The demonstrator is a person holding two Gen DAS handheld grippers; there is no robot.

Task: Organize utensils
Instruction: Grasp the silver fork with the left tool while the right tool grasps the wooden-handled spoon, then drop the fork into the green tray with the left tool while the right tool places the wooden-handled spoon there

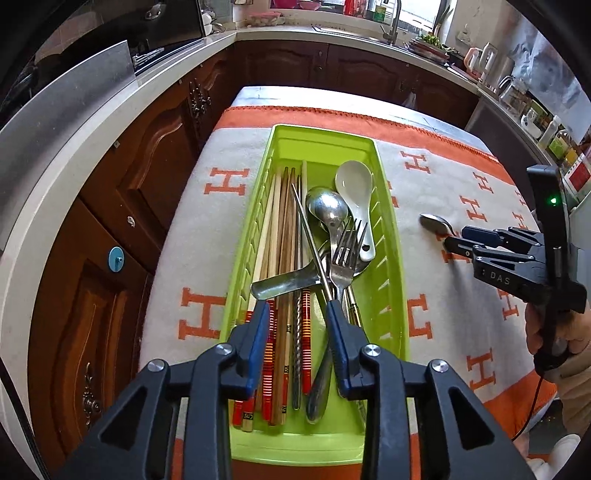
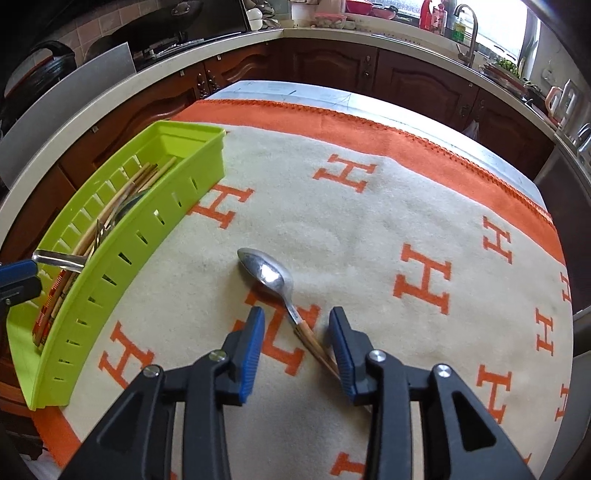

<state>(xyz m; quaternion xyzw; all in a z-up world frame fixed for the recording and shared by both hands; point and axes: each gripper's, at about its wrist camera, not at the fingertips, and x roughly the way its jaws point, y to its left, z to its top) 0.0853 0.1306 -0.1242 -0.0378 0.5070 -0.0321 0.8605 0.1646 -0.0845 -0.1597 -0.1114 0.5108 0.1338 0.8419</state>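
place: home kitchen | evidence: wooden cabinets [image 1: 288, 62], countertop [image 2: 332, 27], sink faucet [image 2: 467, 33]

Glossy green plastic tray [image 1: 388, 221], shiny metal spoon [image 2: 266, 271] – wooden handle, fuzzy matt cloth [image 2: 369, 236]

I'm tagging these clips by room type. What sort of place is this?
Most likely a home kitchen. A faucet stands at a sink by the window, dark wooden cabinets run under a pale countertop, and a green utensil tray of chopsticks, spoons and a fork sits on a cloth-covered table.
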